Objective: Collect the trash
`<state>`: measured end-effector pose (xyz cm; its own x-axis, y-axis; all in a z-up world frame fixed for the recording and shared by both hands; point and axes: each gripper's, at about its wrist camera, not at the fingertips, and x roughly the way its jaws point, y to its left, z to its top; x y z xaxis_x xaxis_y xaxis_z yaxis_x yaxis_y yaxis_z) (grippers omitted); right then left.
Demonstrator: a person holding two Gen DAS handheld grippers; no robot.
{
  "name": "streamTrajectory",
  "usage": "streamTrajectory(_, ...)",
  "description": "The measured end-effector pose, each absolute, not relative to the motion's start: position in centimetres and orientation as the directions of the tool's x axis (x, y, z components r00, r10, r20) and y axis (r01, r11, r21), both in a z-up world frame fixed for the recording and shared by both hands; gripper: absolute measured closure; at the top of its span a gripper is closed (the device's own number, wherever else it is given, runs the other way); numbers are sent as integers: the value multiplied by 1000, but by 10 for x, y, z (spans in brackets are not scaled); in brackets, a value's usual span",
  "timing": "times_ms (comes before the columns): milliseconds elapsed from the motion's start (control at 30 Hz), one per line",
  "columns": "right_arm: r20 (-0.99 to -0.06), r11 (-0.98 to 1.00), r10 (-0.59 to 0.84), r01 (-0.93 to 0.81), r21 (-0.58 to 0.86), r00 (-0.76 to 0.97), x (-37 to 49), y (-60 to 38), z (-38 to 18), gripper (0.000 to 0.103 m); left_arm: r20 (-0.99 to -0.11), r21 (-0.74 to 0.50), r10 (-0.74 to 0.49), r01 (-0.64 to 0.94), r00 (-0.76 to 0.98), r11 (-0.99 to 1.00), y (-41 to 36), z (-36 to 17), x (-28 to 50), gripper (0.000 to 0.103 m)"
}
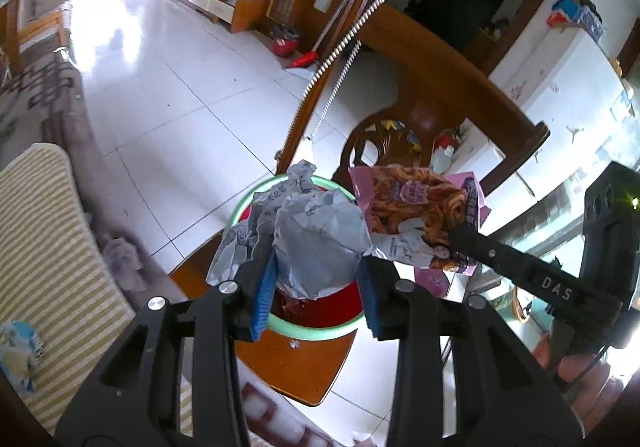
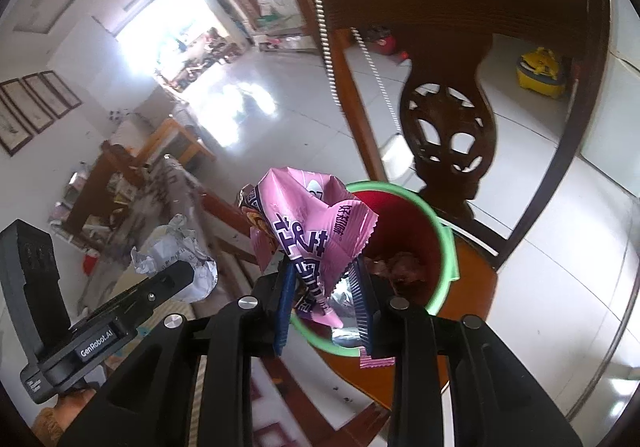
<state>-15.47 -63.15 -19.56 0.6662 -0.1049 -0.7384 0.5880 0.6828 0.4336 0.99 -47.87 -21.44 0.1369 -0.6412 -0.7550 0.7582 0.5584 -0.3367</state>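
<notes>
Your left gripper (image 1: 316, 279) has its blue-padded fingers (image 1: 264, 295) clamped on a crumpled grey paper ball (image 1: 320, 243), held right over the bin (image 1: 316, 331), a red bucket w/ a green rim. Your right gripper (image 2: 324, 287) has its fingers (image 2: 284, 299) pinching a pink snack wrapper (image 2: 312, 231); its lower end hangs over the near rim, the rest sits above the bin mouth. The pads meet the foil on both sides, so call it held, though the grip looks light.

Progress, as a judgement: 2 pieces are picked up and carried to the bin, neither dropped yet. Some dark scraps already lie inside. What's left is letting go of both. A small pink scrap (image 2: 376, 361) lies just outside the rim on the wooden seat (image 2: 472, 287) the bin stands on; it may need collecting too. Whether more trash remains elsewhere can't be told.

Room to move: the 2 grippers are close side by side above the bin, so little slack btwn them. A carved chair back (image 2: 448, 127) rises just behind the bin. The seat edge is near the bin on the right. Open white tile floor (image 1: 160, 95) lies to the left and beyond.
</notes>
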Motion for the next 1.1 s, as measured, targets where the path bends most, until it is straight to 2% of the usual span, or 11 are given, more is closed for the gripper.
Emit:
streamTrajectory(133, -756, 670, -115, 612, 420, 645, -155, -644, -206, 73, -775, -345, -624, 764, 96, 545, -493, -228, 9, 65)
streamTrajectory(200, -761, 662, -118, 622, 418, 638, -155, -650, -210, 63, -780, -348, -620, 762, 88, 546, -498, -233, 9, 47)
streamTrajectory(233, -760, 656, -116, 624, 425, 640, -155, -652, -211, 59, -777, -349, -623, 762, 91, 546, -499, -235, 9, 33)
streamTrajectory(267, -759, 652, -108, 622, 434, 642, -153, -655, -213, 55, -774, -348, -626, 762, 95, 547, -497, -235, 9, 29)
streamTrajectory(500, -758, 650, -107, 623, 436, 643, -148, -653, -215, 45, -777, -331, -619, 762, 114, 556, -490, -234, 9, 29)
streamTrajectory(833, -750, 651, -105, 616, 445, 653, -150, -634, -206, 40, -743, -316, -646, 759, 174, 569, -447, -208, 1, 29)
streamTrajectory(1100, -731, 695, -71, 560, 452, 679, -141, -579, -187, 35, -698, -316, -677, 746, 236, 586, -387, -179, -7, 29)
